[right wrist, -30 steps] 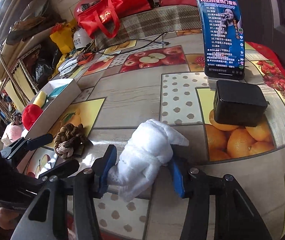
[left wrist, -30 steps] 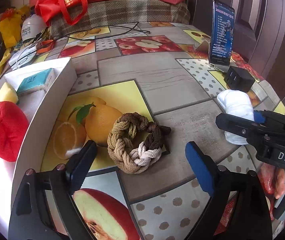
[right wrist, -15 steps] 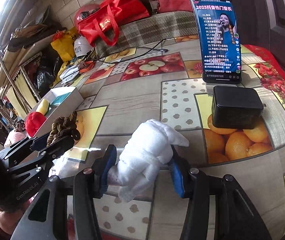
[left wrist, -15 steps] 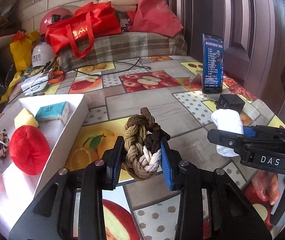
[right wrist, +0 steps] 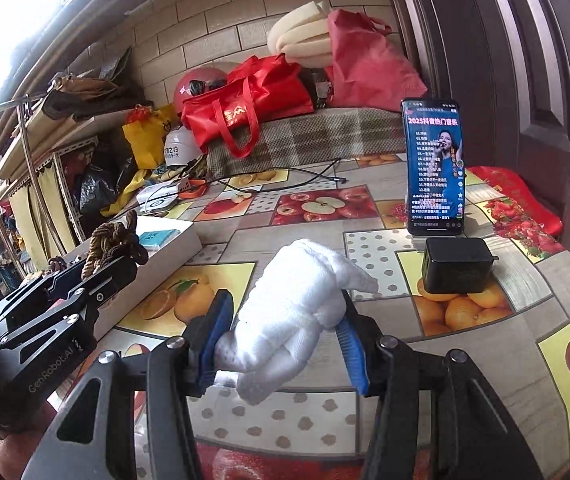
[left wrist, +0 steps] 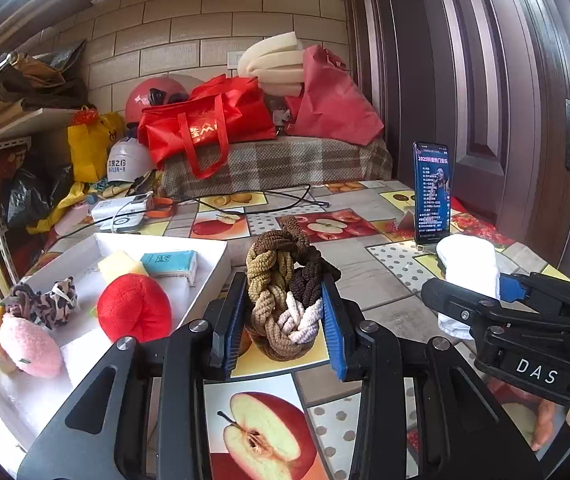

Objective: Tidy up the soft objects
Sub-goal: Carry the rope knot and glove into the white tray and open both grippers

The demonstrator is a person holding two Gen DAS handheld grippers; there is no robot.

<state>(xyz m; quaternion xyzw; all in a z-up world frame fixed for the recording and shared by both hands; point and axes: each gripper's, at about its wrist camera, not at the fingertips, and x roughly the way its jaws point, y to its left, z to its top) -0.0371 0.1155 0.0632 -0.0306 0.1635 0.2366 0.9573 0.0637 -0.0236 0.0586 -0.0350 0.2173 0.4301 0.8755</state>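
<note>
Left gripper [left wrist: 283, 316] clamps braided rope ring [left wrist: 285, 292], raised beside white box [left wrist: 205, 280] rim, frame centre-left. Right gripper [right wrist: 281, 340] clamps white rolled cloth [right wrist: 297, 308] above open tabletop [right wrist: 525, 296].

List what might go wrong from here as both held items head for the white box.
1. The left claw pinches the braided rope ring only at its lower half; the floppy top might snag the white box wall.
2. The right claw grips the white towel roll mid-body; loose ends may unravel.
3. The box already looks crowded around the red plush.
</note>
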